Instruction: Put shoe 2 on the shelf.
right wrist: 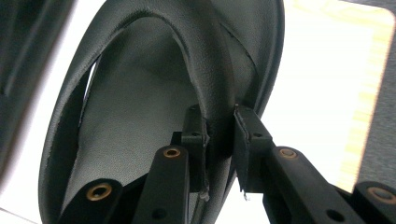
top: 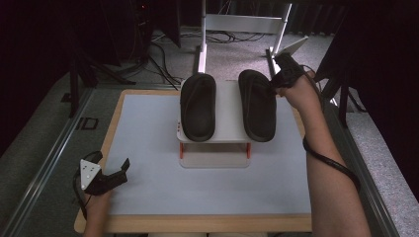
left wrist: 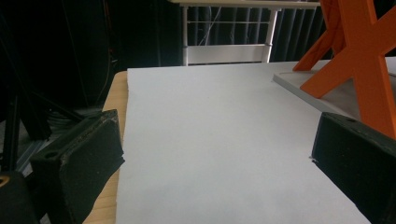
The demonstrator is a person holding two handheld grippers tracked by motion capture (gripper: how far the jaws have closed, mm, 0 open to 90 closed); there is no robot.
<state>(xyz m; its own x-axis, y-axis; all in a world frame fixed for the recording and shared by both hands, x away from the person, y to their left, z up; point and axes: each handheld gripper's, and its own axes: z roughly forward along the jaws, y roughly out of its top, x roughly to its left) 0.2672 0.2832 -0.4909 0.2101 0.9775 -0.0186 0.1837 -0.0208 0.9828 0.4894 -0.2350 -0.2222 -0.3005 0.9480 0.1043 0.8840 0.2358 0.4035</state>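
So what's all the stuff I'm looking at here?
Slippers: two, black, side by side on top of the rack; left one free, right one gripped at its strap.
Rack: one, white top, orange legs, at the middle of the mat's far part.
Mat: one, pale blue-grey, covering most of the table.
Table: one, light wood, its edge showing round the mat.
White frame: one, on the grey floor beyond the table.
Left gripper: black, jaws open, nothing between them, low at the mat's near left corner.
Right gripper: black, shut on the right slipper's strap.
Forearms: two, coming in from the near side.
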